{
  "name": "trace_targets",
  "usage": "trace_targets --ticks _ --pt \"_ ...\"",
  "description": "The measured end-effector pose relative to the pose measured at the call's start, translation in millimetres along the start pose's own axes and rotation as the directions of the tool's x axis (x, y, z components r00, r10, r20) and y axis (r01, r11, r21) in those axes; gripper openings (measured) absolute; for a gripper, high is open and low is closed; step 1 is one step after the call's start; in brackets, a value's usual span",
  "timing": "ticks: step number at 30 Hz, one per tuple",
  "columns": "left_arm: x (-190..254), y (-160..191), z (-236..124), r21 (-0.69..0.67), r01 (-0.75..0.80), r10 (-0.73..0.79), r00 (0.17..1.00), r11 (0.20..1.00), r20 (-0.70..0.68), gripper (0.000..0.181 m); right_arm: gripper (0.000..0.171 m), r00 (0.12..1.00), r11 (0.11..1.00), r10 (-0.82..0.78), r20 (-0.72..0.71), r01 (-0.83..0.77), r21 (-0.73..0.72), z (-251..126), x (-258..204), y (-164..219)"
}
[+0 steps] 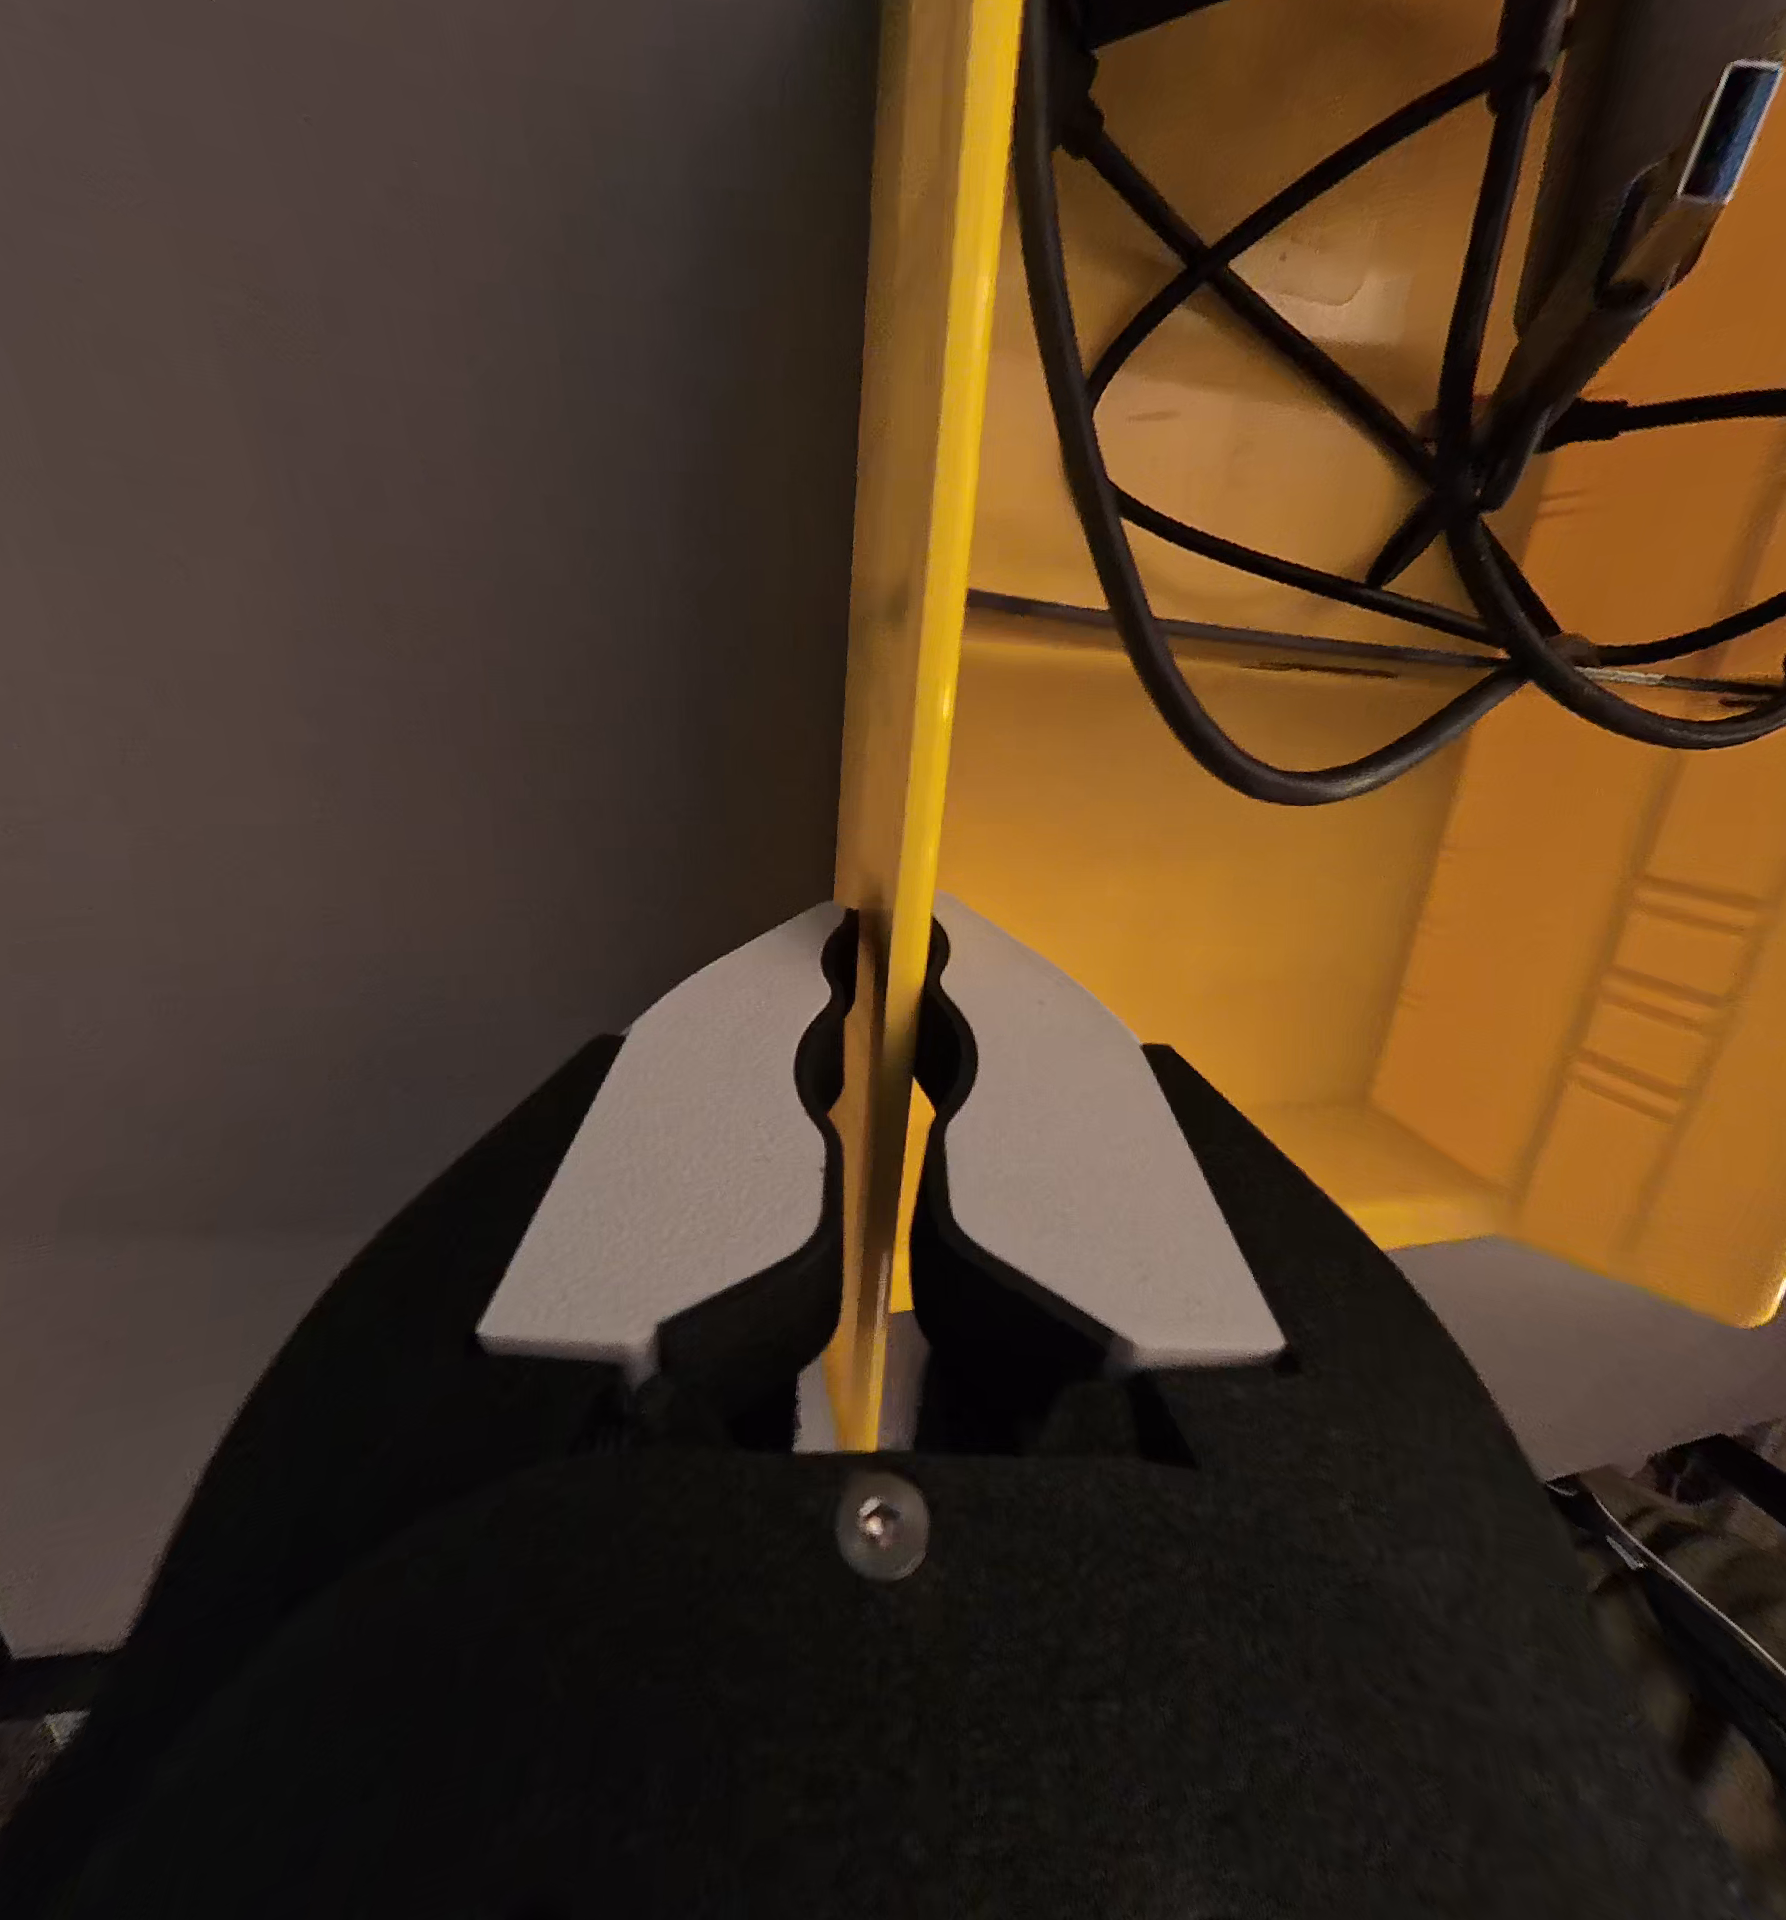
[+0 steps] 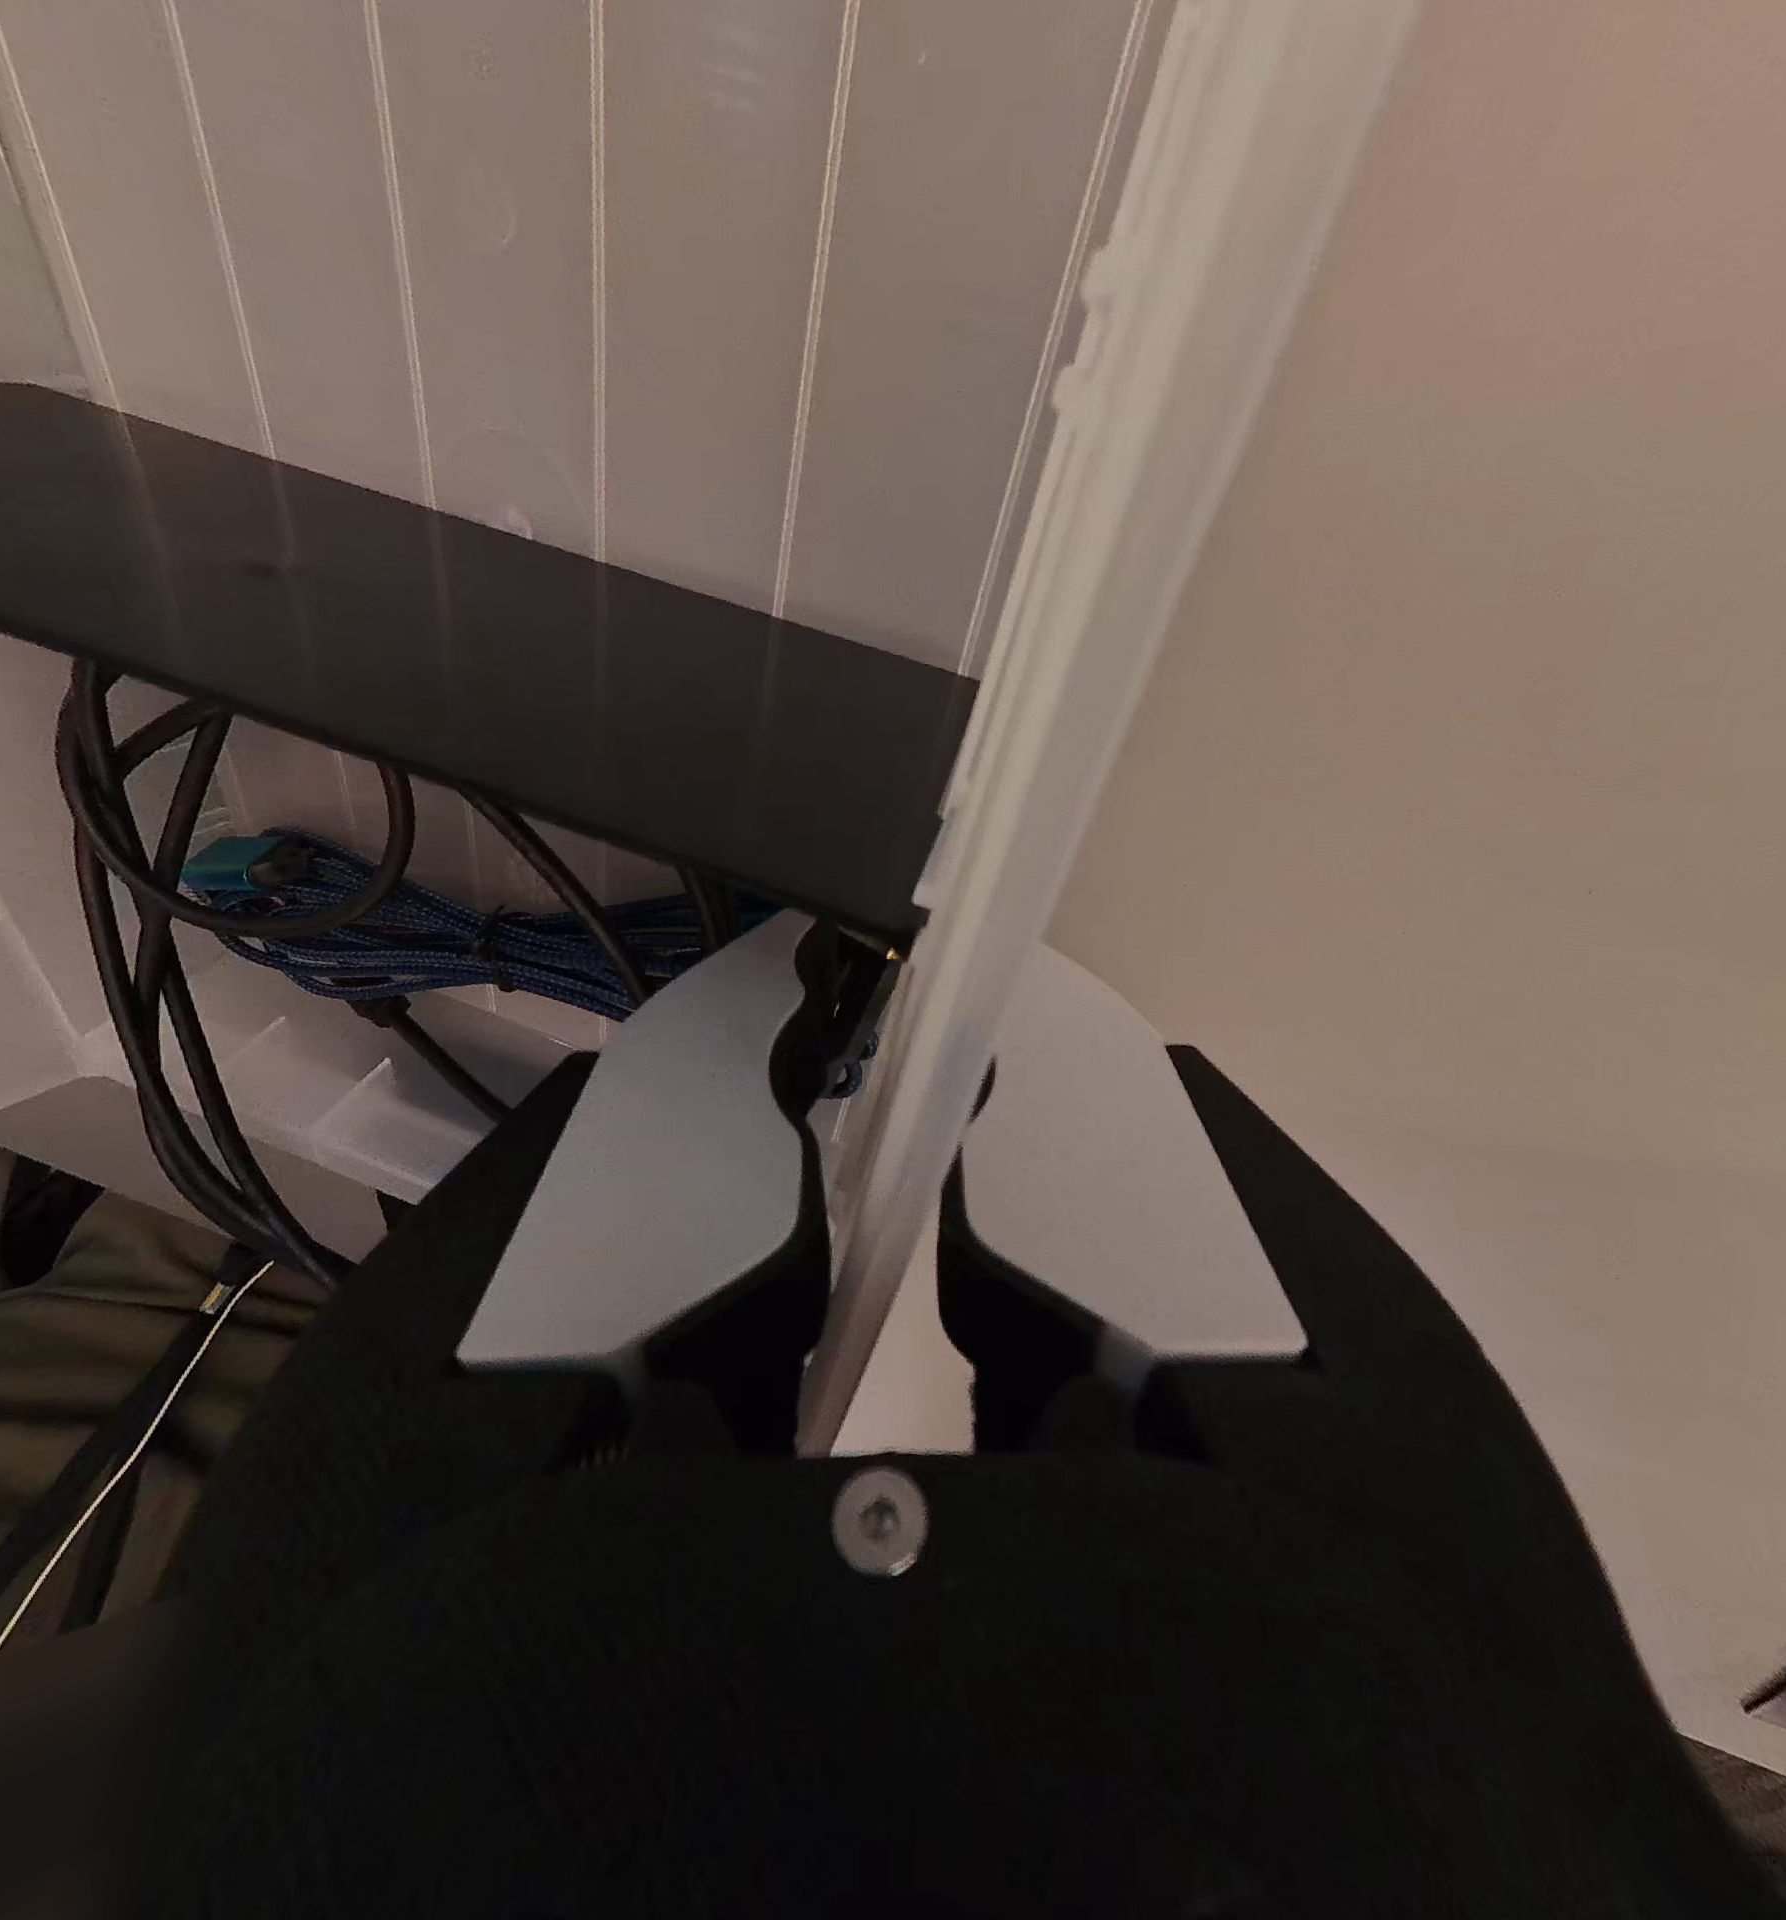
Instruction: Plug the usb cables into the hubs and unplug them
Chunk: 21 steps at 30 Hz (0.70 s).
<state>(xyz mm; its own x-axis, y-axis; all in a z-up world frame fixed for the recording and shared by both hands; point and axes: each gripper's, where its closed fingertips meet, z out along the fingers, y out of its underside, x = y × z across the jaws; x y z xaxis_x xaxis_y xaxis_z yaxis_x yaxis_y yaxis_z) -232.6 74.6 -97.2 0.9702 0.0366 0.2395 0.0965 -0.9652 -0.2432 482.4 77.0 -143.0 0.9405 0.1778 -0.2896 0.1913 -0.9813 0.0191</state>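
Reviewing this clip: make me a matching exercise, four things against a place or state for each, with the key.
Things:
1. left gripper
2. right gripper
3. blue braided cable
4. grey hub

States:
A. bundled inside the clear bin
B. clamped on the yellow bin's wall
C. among black cables in the yellow bin
D. clamped on the clear bin's wall

Pairs: 1-B, 2-D, 3-A, 4-C

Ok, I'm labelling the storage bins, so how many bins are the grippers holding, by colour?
Yellow bin: 1, wall clamped by the left gripper
Clear bin: 1, wall clamped by the right gripper
Total: 2 bins
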Motion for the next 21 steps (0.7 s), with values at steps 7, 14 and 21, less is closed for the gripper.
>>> trace_targets --ticks 7,14,21 --pt "-3 13 3 -0.078 -0.008 0.007 1.000 0.997 -0.012 0.008 0.022 1.000 1.000 0.016 0.017 -0.016 -0.014 3 -1 0" --pt "-11 8 7 -0.087 -0.005 0.011 0.998 0.996 0.069 0.006 0.022 1.000 1.000 0.022 0.020 -0.022 -0.011 4 -1 0" --pt "-16 10 6 -0.051 0.075 -0.074 0.997 0.996 0.016 0.008 0.022 1.000 1.000 0.015 0.020 -0.015 -0.011 4 -1 0"
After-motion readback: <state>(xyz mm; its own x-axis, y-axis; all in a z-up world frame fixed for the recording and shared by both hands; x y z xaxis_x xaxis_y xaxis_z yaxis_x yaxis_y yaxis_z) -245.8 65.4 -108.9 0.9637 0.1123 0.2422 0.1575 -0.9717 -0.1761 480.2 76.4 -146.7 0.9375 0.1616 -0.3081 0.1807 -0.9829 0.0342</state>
